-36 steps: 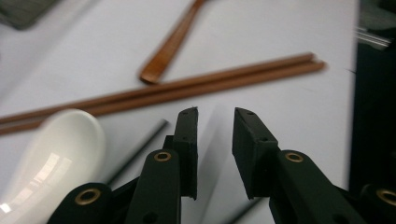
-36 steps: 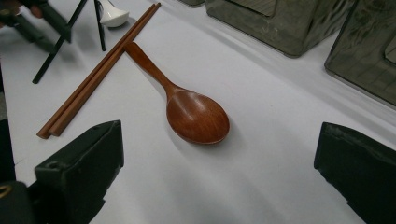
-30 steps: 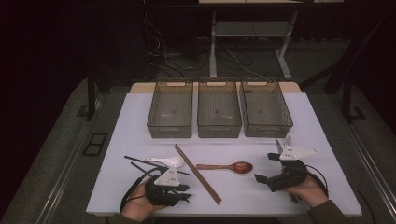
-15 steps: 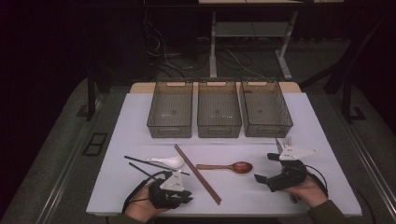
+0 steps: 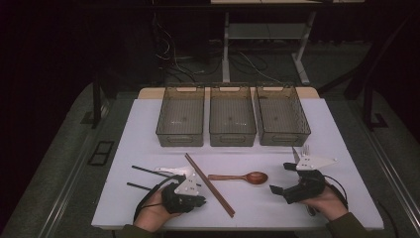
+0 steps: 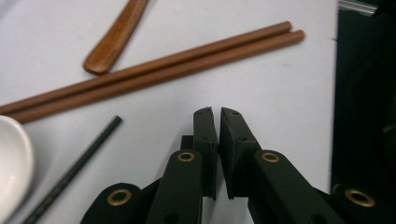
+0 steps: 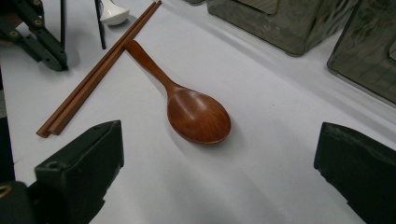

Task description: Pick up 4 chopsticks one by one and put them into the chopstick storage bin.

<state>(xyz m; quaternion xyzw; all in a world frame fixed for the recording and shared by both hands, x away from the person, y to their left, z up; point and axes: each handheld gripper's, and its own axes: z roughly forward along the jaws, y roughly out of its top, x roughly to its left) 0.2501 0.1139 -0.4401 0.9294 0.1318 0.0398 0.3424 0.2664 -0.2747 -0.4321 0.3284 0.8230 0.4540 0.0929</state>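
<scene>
Three bins (image 5: 232, 116) stood empty at the back of the table (image 5: 341, 124) in the high view. Nearer the person lay brown chopsticks (image 5: 209, 184), a wooden spoon (image 5: 242, 177), a white spoon (image 5: 168, 171) and black chopsticks (image 5: 143, 178). The left gripper (image 5: 198, 200) had drawn back a little since a second ago.

From the left gripper view, its jaws had just closed to a sliver, holding nothing; the brown chopsticks (image 6: 154, 70) lay just ahead, unobstructed, so a fresh reach seemed needed.

From the right gripper view, the right gripper (image 7: 219, 182) stood wide open and empty, the wooden spoon (image 7: 196, 114) close before it.
</scene>
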